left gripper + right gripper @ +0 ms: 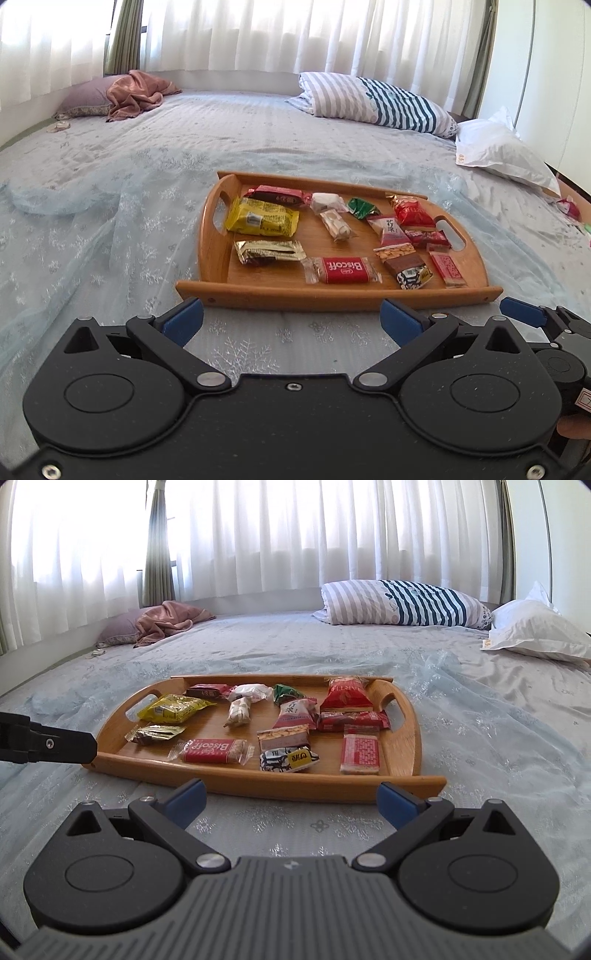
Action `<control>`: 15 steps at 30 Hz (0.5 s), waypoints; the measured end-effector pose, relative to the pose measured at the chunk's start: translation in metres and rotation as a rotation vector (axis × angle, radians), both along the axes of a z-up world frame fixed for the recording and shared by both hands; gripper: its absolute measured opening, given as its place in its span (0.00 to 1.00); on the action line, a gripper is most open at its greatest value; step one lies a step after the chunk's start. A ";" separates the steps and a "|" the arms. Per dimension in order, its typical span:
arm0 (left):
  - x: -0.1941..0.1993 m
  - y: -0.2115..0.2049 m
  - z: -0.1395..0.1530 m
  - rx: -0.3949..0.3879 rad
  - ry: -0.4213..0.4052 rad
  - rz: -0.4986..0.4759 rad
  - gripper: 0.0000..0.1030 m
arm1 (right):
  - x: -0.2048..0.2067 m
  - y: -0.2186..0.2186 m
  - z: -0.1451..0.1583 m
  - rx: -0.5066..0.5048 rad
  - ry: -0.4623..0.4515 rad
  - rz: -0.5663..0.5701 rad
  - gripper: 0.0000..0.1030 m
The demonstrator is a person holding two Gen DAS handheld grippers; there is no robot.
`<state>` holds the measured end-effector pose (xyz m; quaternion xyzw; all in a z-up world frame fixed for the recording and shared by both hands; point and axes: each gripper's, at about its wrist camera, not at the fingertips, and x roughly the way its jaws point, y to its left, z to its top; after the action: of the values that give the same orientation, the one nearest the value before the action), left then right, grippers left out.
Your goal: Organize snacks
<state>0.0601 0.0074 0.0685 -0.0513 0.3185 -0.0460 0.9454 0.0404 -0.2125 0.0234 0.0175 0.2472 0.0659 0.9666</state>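
On the bed, in the left wrist view, a wooden tray (pixel 214 221) is sitting on the pale snowflake-patterned cover (pixel 92 221), and the snacks are all lying inside it in a single layer. The yellow packet (pixel 263 218) and a gold wrapper (pixel 269 252) are lying by the left handle, the red Biscoff bar (pixel 341 270) is resting near the front rim, and red packets are clustering toward the right handle. Nothing is stacked, likely so each wrapper can be seen and pinched singly. The left gripper (pixel 293 317) is hovering just short of the tray's front rim with its blue pads spread wide and holding nothing. A small red item (pixel 569 208) is lying on the cover well to the right of the tray; what it is I cannot tell.

In the right wrist view, the same tray (pixel 410 738) is lying ahead and slightly left, the Biscoff bar (pixel 212 751) toward its front rim beside a black-and-white packet (pixel 288 759). The right gripper (pixel 291 799) is also hanging spread apart and empty before the front rim. This layout would fit snacks already gathered into the tray as well as snacks waiting to be sorted.
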 end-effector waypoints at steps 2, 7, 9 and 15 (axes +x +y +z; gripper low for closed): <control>0.000 -0.002 -0.005 0.002 0.001 0.018 0.99 | -0.001 -0.002 -0.002 -0.004 0.005 -0.007 1.00; 0.005 -0.009 -0.020 0.008 0.030 0.026 0.99 | -0.001 -0.006 -0.008 -0.004 0.023 -0.023 1.00; 0.010 -0.011 -0.027 0.003 0.043 0.033 0.99 | 0.000 -0.007 -0.011 -0.006 0.030 -0.029 1.00; 0.022 -0.017 -0.047 0.040 0.078 0.042 0.99 | 0.005 -0.009 -0.021 -0.018 0.057 -0.042 1.00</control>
<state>0.0817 -0.0095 0.0217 -0.0408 0.3549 -0.0176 0.9339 0.0458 -0.2214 0.0020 0.0161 0.2750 0.0429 0.9604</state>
